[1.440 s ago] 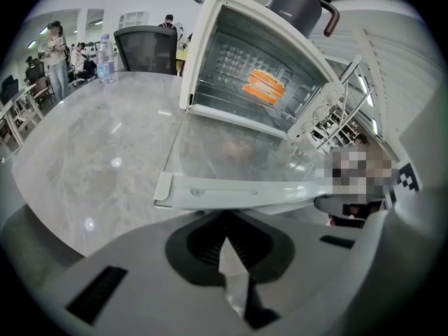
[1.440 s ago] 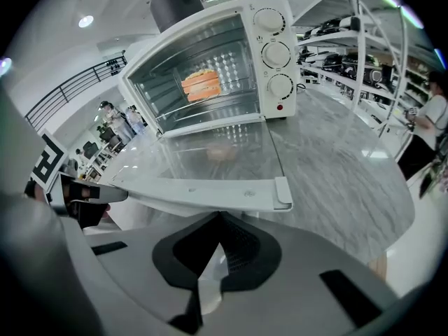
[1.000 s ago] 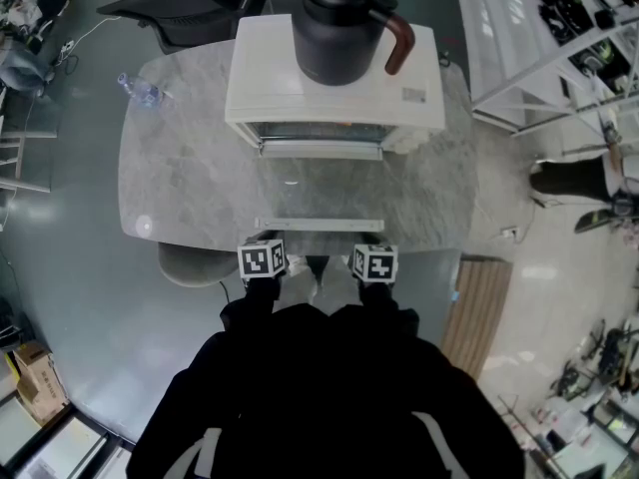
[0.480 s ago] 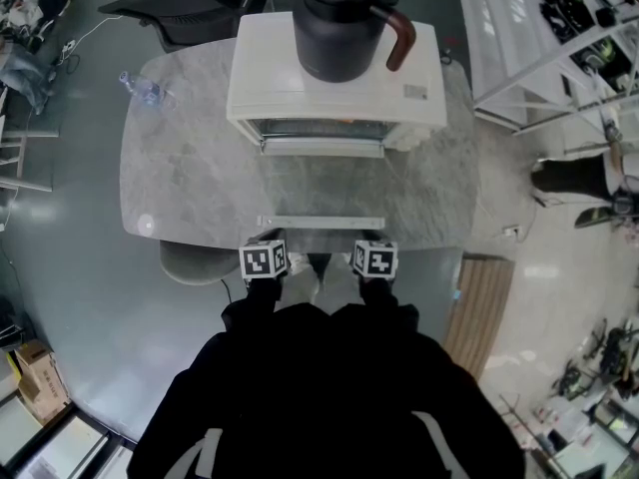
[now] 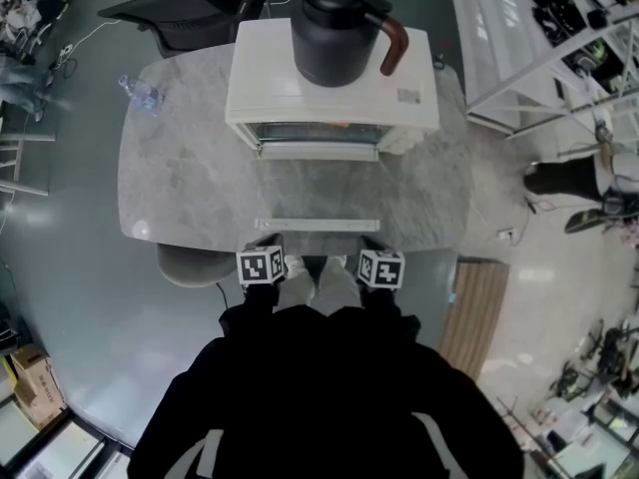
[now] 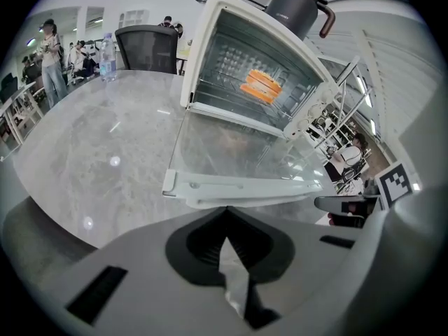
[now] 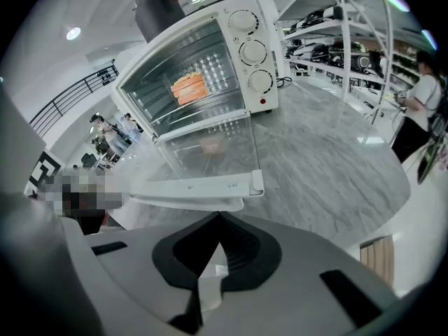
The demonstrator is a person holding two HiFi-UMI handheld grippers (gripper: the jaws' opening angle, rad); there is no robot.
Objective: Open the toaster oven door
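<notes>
You're holding left tongs [image 6: 225, 210] and right tongs [image 7: 218, 217] pressed together, empty; clear glass oven door [image 5: 318, 193] lying open, likely fragile. Grip white handle bar [image 5: 318, 225].

A dark jug [image 5: 337, 28] sits at 12 o'clock, a water bottle [image 5: 140, 92] at 10 o'clock on the grey tabletop [image 5: 185, 183].

The white toaster oven [image 5: 265, 78] stands upright on the far half of the grey marble table [image 5: 180, 168]. Its glass door [image 5: 318, 193] is fully open, folded down flat toward the table's near edge, with a white handle bar [image 5: 317, 225] along its front. Three knobs [image 7: 253, 51] line the right side, and an orange food item [image 7: 187, 87] sits on the wire rack inside.
</notes>
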